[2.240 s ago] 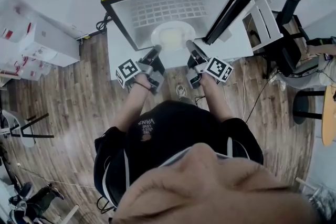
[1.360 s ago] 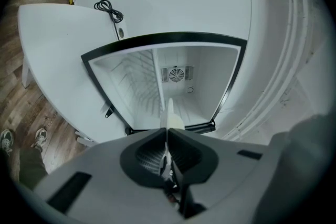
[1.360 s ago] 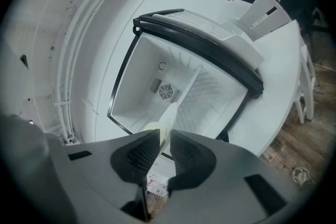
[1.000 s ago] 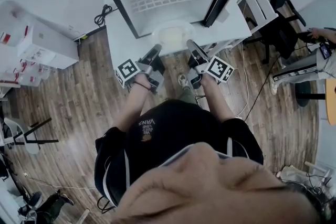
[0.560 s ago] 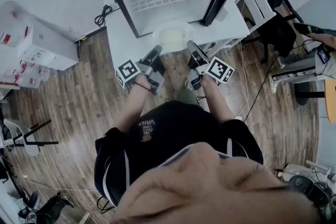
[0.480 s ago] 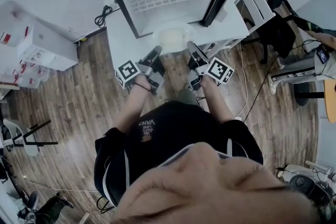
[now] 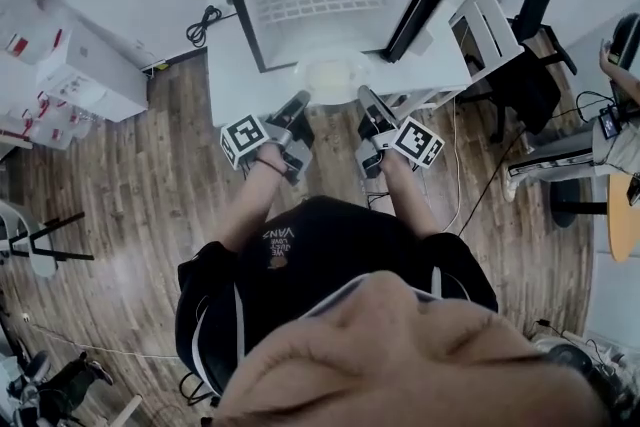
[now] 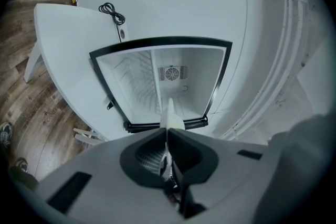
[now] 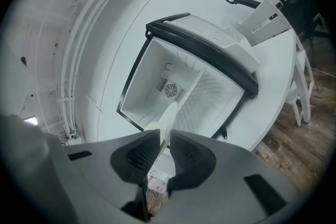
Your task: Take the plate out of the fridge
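The left tongs (image 7: 299,101) and right tongs (image 7: 364,97) each clamp the plate (image 7: 333,80) by its rim, just outside the fridge (image 7: 335,5); best drawn away evenly, kept level.

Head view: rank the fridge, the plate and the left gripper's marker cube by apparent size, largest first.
1. fridge
2-3. plate and the marker cube on the left gripper look nearly alike; the cube is nearer the camera, so I leave them unranked.
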### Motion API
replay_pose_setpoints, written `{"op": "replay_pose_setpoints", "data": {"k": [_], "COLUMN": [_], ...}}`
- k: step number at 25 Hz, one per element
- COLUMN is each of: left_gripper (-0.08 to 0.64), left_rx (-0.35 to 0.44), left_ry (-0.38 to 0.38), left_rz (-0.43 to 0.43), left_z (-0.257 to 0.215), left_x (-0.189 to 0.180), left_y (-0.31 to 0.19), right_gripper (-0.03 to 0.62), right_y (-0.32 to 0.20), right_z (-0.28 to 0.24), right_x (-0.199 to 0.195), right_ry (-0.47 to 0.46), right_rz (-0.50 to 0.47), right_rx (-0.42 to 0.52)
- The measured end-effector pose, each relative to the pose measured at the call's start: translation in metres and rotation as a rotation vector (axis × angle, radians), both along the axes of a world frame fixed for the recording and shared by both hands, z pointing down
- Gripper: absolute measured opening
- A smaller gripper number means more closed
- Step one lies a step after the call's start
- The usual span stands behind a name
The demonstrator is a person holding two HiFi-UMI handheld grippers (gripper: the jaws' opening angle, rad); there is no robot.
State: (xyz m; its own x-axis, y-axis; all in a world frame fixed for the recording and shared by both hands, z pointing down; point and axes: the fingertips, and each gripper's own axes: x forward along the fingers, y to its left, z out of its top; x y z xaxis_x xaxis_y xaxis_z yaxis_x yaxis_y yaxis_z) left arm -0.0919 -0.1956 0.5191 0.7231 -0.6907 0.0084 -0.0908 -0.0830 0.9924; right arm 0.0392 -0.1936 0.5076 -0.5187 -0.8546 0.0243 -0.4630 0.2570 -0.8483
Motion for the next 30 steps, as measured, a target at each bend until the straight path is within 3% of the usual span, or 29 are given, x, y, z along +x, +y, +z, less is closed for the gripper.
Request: {"op": "replay_pose_setpoints", "data": {"k": [30], "left_gripper": [0.028], "left_rx": [-0.016], "left_ry": [0.013], "left_rz": [-0.091], "left_z": [0.002], "left_x": [0.037], "left_y": [0.054], "right_gripper": [0.066], "right_y": [0.044], "right_z": [0.0], "right_x": [0.036], "right_ry": [0.008], "right_rz": [-0.089], "right_rx": [0.004]}}
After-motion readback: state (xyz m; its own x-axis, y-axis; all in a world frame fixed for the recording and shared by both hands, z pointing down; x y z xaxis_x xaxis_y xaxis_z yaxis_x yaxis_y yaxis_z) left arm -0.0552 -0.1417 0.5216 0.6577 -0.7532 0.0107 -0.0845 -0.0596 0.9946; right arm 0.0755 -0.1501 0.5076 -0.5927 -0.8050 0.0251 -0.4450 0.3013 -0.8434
